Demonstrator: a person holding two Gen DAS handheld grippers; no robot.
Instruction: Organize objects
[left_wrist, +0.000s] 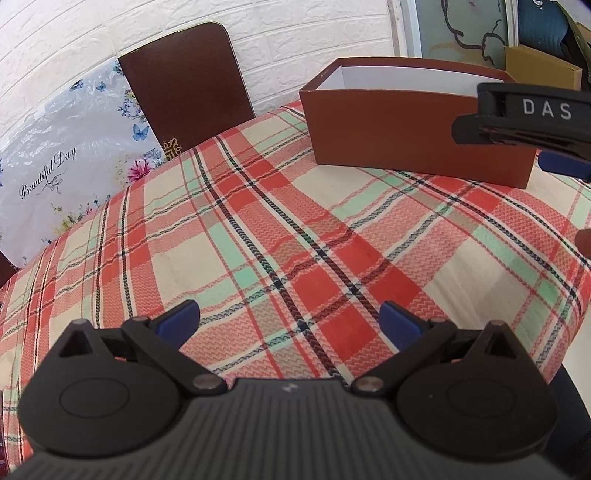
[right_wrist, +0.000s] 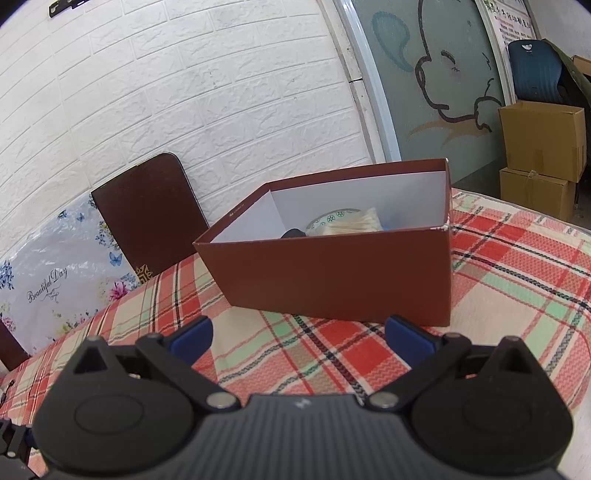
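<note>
Brown box (right_wrist: 332, 273) ahead on the plaid tablecloth (left_wrist: 258, 229) — items already inside.
We hold both grippers wide open and empty — right gripper (right_wrist: 298, 334) nearer, box straight ahead; left gripper (left_wrist: 290, 315) farther back.

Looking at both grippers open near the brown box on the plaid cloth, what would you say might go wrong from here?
1. The brown box stands on a loose plaid tablecloth; a nudge from the open right gripper close in front of it could slide it or ruck the cloth.
2. The box already holds several items, mostly hidden behind its wall, so anything dropped in may land on them unseen.
3. The right gripper crosses the left camera's view near the box; the left gripper might bump it.
</note>
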